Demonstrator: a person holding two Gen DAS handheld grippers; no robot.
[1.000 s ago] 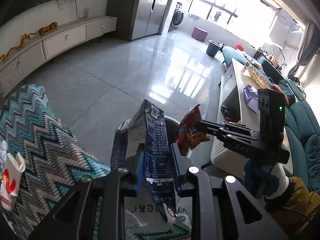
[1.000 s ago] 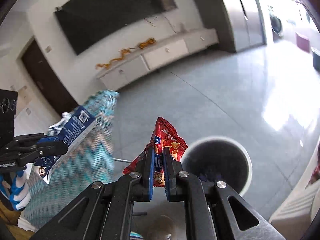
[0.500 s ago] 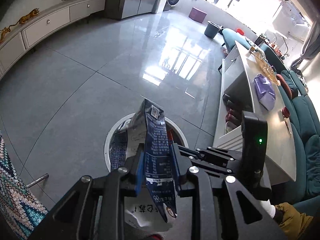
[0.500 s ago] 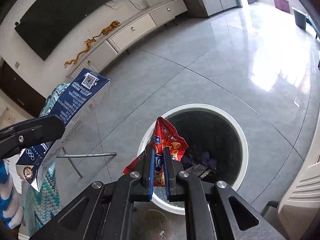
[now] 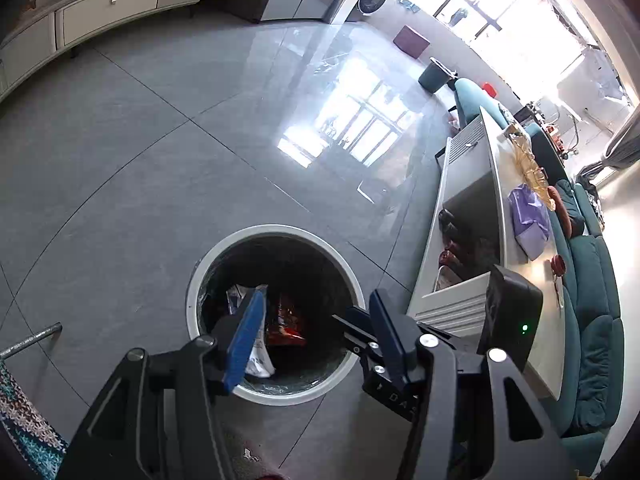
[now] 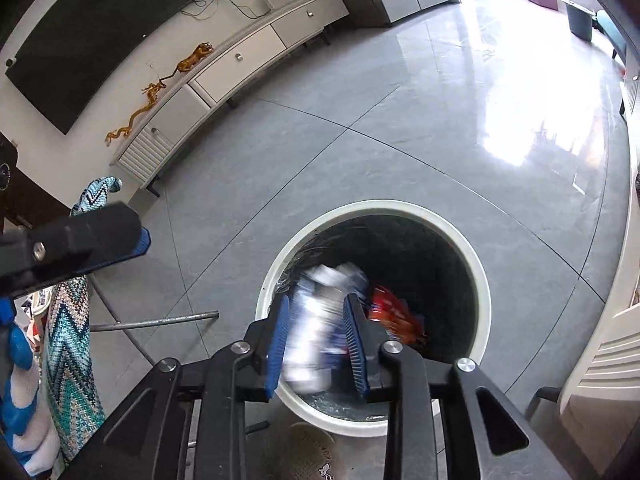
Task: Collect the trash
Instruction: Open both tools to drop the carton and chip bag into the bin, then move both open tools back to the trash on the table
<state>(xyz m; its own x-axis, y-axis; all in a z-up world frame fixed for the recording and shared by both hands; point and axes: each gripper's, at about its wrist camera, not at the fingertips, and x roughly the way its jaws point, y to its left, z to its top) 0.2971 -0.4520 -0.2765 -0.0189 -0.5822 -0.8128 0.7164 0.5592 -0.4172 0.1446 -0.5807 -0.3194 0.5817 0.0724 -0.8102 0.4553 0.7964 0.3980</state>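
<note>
Release of trash over the bin (image 5: 192, 292), all positions given relative to the bin. To its left, a metal bar (image 5: 30, 340) lies on the floor (image 5: 160, 160) and a zigzag cloth (image 6: 72, 340) hangs beside it.

Above the bin's near rim the left hand-held gripper (image 5: 316, 316) has just been opening; its blue pads stand well apart with nothing between them. The carton (image 5: 256, 332) lies inside the bin against its left wall, free of the pads. Just right of it, on the dark liner, rests the red wrapper (image 5: 286, 322).

In the right wrist view the right hand-held gripper (image 6: 316, 320) hovers over the bin's near-left rim. Its jaws have likewise just been opening and are parted a little. The blurred carton (image 6: 320, 320) seen between them appears to be lower down inside the bin, not gripped; the wrapper (image 6: 394, 316) lies to its right. The blur leaves the carton's exact attitude uncertain.

Right of the bin stands a low worktop (image 5: 460, 280).

To do this step well, judged from these views: keep both sets of jaws parted and centred over the opening until each item has settled below the rim. Then lift straight up so the pads clear the liner and rim. Avoid closing early, which could snag the liner. Both items seem deposited.
</note>
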